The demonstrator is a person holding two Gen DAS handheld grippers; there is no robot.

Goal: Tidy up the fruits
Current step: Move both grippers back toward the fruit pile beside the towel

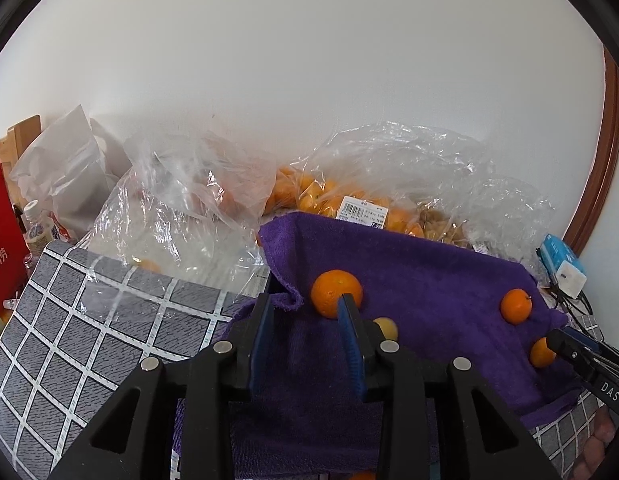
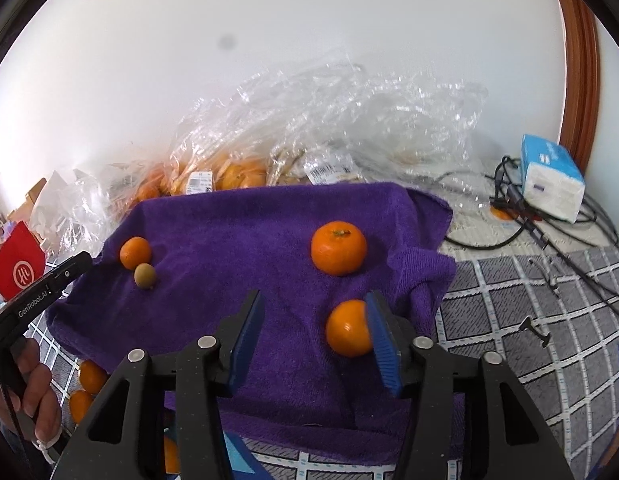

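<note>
The right gripper has its blue-padded fingers spread apart above a purple towel, and a mandarin sits just inside the right finger, touching it or very nearly so; the left finger stands clear of the fruit, so nothing is pinched. Beyond it on the same towel lies a larger mandarin with its green stem end up, on its own near the towel's folded right edge. Over at the towel's left side a smaller mandarin rests against a little brownish-yellow fruit, too small to name. The left gripper points at that corner, its fingers a narrow gap apart with only towel between them; the mandarin there is just past the right fingertip, not between the pads. A hand grips its handle at the lower left. Behind the towel, clear plastic bags are heaped along the white wall, some holding more mandarins. The table is covered by a grey checked cloth, with a tissue pack and black cables to the right, and a red bag to the far left.
</note>
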